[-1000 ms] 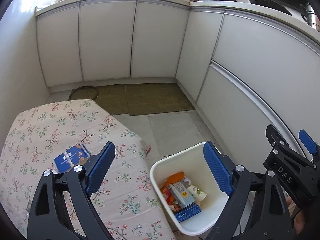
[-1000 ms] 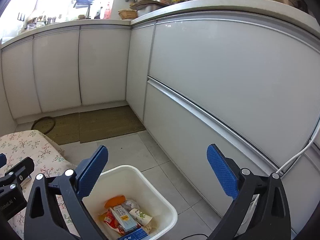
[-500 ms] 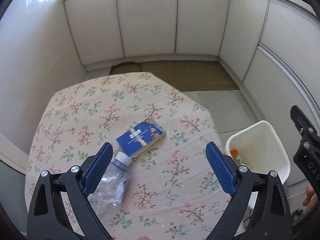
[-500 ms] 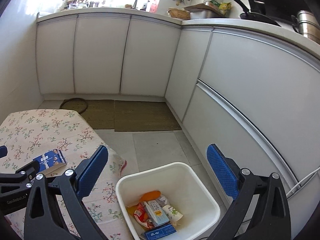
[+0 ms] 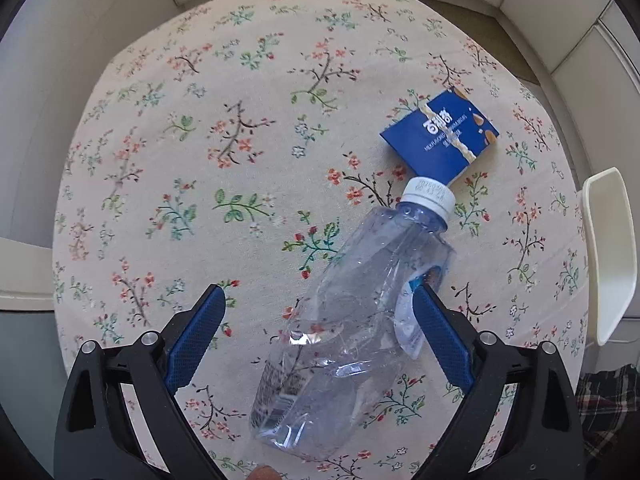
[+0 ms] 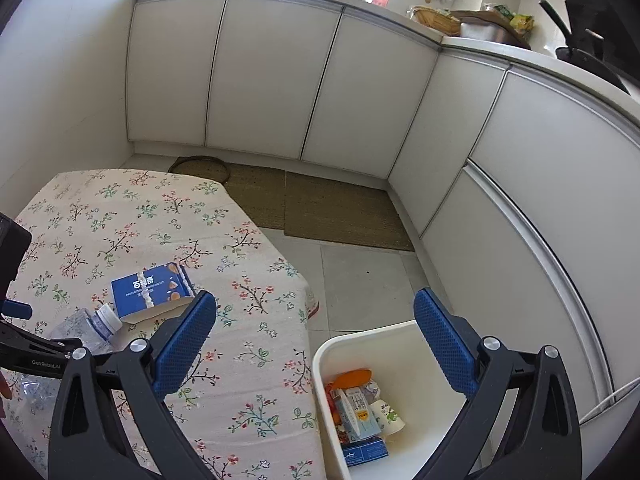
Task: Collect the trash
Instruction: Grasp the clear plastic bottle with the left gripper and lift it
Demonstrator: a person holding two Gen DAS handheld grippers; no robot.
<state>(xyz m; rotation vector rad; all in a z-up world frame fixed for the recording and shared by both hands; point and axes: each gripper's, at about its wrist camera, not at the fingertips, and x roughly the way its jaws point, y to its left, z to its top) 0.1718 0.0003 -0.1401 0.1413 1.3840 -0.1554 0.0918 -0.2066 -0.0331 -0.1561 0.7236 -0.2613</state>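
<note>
Lower centre of the left wrist view: left gripper (image 5: 316,316) points down over the floral tablecloth (image 5: 240,128), jaws very wide and opening a touch more. Crushed clear bottle (image 5: 352,304) lies on its side between the jaws, white cap toward the upper right. Right blue pad sits at the bottle's loose label; I cannot tell whether it touches. Left pad stands well clear. Nothing gripped.

Blue carton (image 5: 440,140) lies flat just beyond the cap, upper right of the frame, its torn flap nearly under the cap.

Right gripper (image 6: 316,340) is spread wide and empty, hovering above the table edge and the white bin (image 6: 320,360).

Risks, as judged:
- Bottle is thin, creased and off-centre toward the right pad. Closing as it stands may shove it sideways or squirt it out rather than pinch it.
- Pads could catch only the peeling label; the bottle might then drop on the lift.
- A sliding bottle could knock the carton toward the table's right edge.

View differences:
- Left wrist view gives the bottle's full length, label and lie against the pads; of the bin only a sliver of rim (image 5: 608,256) at the right edge.
- Right wrist view shows the bin's open mouth at the lower middle, already holding wrappers, a cup and cartons, plus the floor gap beside the table. Bottle there is only partly seen at the lower left, behind the left gripper's body.
</note>
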